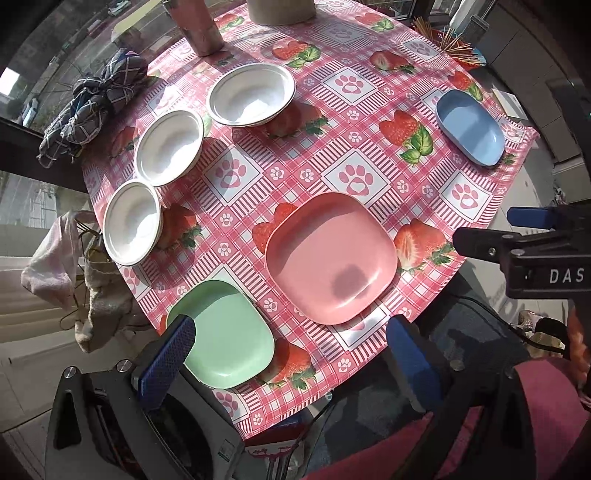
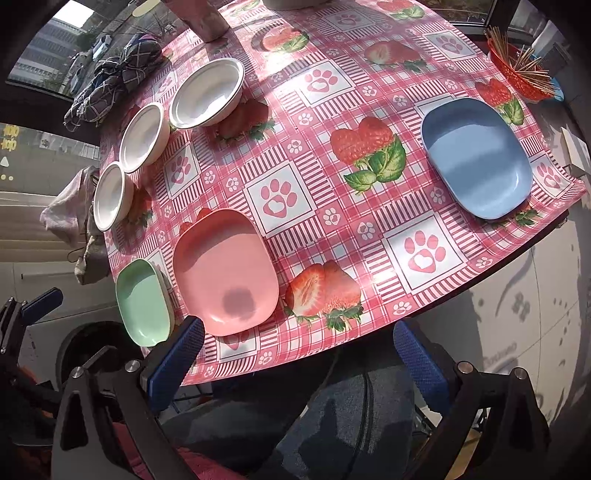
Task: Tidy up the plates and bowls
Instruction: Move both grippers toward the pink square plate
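Observation:
Three white bowls stand in a row on the left of the table: the near bowl [image 1: 131, 221] [image 2: 110, 195], the middle bowl [image 1: 168, 147] [image 2: 142, 136] and the far bowl [image 1: 251, 94] [image 2: 207, 92]. A pink plate [image 1: 330, 258] [image 2: 225, 273] lies near the front edge, a green plate [image 1: 225, 334] [image 2: 142, 301] to its left, and a blue plate [image 1: 471, 127] [image 2: 476, 158] at the right. My left gripper [image 1: 291, 339] is open and empty above the front edge, by the green plate. My right gripper [image 2: 299, 345] is open and empty off the front edge.
The table [image 1: 369, 177] [image 2: 332, 221] has a pink strawberry cloth. A checked cloth bundle [image 1: 94, 107] lies at the left edge, a metal cup [image 1: 201, 27] and a container [image 1: 282, 11] at the back, and a red basket of sticks [image 2: 521, 70] at the far right.

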{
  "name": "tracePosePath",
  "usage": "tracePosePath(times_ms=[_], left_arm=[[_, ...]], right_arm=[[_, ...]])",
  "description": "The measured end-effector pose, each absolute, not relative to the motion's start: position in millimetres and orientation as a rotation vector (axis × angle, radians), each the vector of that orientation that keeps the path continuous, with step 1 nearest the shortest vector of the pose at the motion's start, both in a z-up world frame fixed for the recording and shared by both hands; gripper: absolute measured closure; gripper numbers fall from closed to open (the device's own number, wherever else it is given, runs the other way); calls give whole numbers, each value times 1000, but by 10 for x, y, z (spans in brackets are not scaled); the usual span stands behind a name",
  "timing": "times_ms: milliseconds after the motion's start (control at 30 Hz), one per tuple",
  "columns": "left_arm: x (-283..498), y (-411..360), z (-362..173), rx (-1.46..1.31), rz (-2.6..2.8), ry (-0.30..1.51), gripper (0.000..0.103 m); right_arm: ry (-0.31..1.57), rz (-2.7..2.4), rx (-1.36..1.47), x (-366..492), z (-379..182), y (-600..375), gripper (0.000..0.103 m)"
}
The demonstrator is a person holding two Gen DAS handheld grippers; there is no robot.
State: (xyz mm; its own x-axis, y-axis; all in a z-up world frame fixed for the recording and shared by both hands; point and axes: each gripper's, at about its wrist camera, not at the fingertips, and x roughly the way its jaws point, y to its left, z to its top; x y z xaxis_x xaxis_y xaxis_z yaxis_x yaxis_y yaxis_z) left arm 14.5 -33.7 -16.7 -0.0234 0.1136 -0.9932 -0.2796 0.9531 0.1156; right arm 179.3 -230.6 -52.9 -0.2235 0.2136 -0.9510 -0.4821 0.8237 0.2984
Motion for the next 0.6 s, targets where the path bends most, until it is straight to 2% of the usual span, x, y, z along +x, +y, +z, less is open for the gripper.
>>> tracePosePath(times_ms=[600], left_arm=[[256,-451,-319,-37,268,1636,0]], right_arm=[[1721,618,-179,1795,-667,-2327,0]])
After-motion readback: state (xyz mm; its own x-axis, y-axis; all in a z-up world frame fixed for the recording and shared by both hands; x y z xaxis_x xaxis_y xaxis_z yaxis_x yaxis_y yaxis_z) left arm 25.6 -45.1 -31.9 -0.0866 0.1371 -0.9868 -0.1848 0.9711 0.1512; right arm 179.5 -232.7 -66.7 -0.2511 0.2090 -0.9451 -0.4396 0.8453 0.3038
